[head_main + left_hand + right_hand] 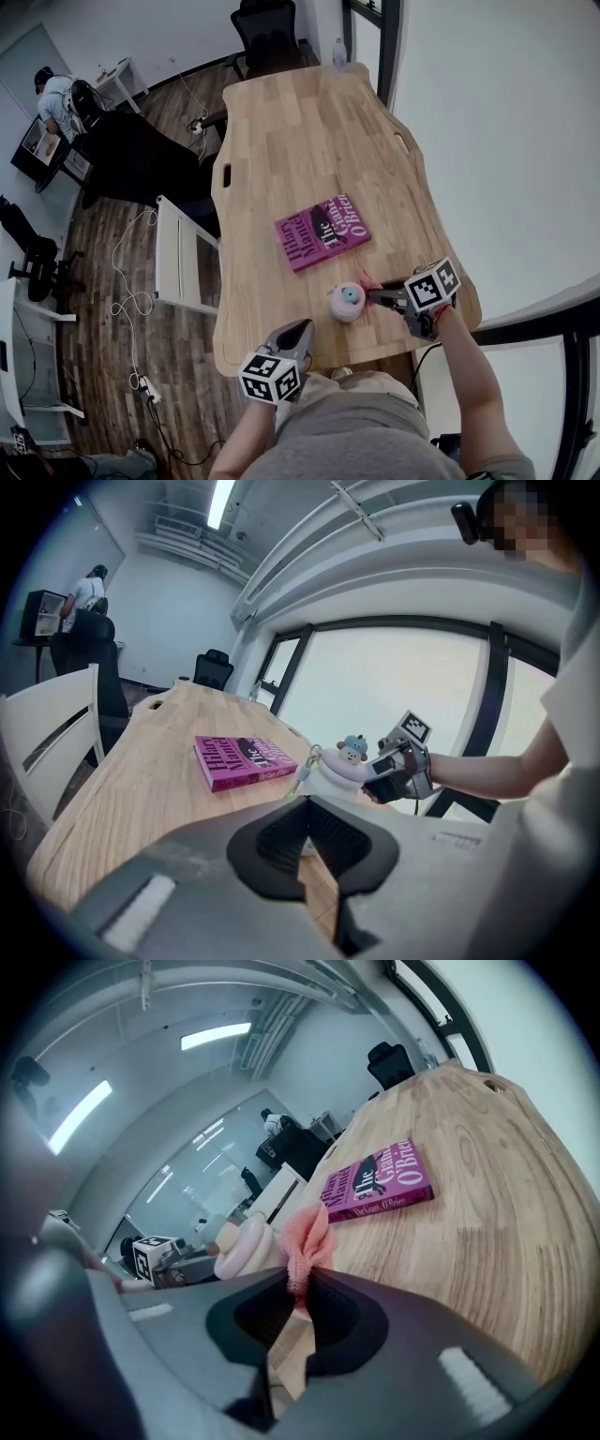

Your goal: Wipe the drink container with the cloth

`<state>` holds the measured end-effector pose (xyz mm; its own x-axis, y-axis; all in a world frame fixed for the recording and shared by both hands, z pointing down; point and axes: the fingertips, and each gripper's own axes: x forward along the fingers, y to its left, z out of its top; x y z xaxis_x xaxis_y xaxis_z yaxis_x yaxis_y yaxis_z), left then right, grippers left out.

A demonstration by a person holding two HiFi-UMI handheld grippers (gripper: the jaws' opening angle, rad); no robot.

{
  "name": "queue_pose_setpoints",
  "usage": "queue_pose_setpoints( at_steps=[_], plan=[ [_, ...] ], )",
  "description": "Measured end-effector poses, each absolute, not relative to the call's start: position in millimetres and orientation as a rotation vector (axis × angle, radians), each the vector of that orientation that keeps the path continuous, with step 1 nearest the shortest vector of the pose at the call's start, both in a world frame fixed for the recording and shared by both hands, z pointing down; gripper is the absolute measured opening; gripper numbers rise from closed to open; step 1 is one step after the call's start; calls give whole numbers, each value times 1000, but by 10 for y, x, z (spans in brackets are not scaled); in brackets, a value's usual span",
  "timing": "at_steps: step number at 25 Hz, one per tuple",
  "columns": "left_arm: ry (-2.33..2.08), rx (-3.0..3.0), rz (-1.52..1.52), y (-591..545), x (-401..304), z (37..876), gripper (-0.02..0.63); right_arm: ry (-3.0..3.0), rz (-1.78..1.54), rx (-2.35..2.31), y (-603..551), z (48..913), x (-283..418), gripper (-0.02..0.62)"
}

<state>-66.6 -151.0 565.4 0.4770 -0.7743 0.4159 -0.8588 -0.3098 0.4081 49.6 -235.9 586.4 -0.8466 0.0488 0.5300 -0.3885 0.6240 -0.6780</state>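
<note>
The drink container is a small white and pink bottle with a blue-capped figure on its lid. It stands near the front edge of the wooden table. My right gripper is just to its right, shut on a pink cloth that bunches out of the jaws beside the container. My left gripper hangs at the table's front edge, short of the container, shut with nothing in it. In its own view the left gripper has its jaws pressed together.
A magenta book lies flat on the table just beyond the container. A white chair stands at the table's left side and a black office chair at the far end. A person sits at a desk far left.
</note>
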Motion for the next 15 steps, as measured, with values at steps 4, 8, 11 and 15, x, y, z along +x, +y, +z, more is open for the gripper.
queue_pose_setpoints(
  at_steps=[4,8,11,15],
  plan=[
    [-1353,2134,187,-1543,-689,5670,2,-2303,1145,261,-2371,5991,479,37],
    [-1359,2121,186,-1570,-708,5699,2,-2252,1127,260,-2379,6163,470,37],
    [-1360,2113,184,-1584,-703,5716,2,-2221,1118,269,-2393,6293,464,37],
    [-1364,2104,181,-1594,-694,5735,2,-2184,1115,275,-2403,6454,464,37]
  ],
)
